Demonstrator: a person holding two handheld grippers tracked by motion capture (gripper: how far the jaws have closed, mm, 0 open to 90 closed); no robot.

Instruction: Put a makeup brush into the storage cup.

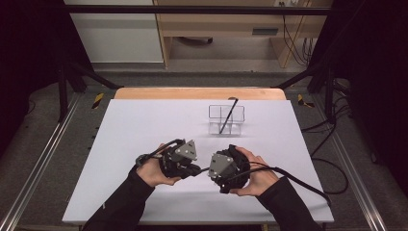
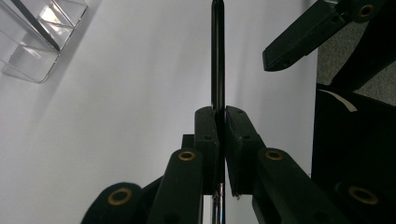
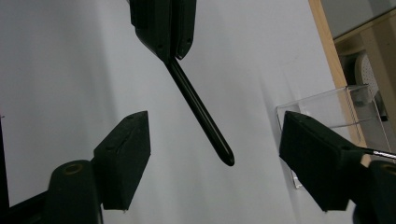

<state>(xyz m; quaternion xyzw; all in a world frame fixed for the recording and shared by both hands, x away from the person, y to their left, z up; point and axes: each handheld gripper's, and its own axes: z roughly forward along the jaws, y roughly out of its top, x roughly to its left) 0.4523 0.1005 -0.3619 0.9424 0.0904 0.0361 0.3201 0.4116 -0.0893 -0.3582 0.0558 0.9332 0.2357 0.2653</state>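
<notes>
Pen (image 2: 217, 56) slim, glossy black, clamped in my left hand-held gripper (image 2: 221, 122); right hand-held gripper (image 3: 212, 154) open, empty; clear organizer (image 1: 226, 119) far on surface (image 1: 144, 120).

A white sheet (image 1: 144, 144) is covering a wooden table (image 1: 199, 93) that is standing on grey carpet (image 1: 43, 159). Black frame bars (image 1: 192, 9) and metal rails (image 1: 36, 168) are bordering it, while wooden shelving (image 1: 216, 29) and black cables (image 1: 332, 144) are lying beyond.
</notes>
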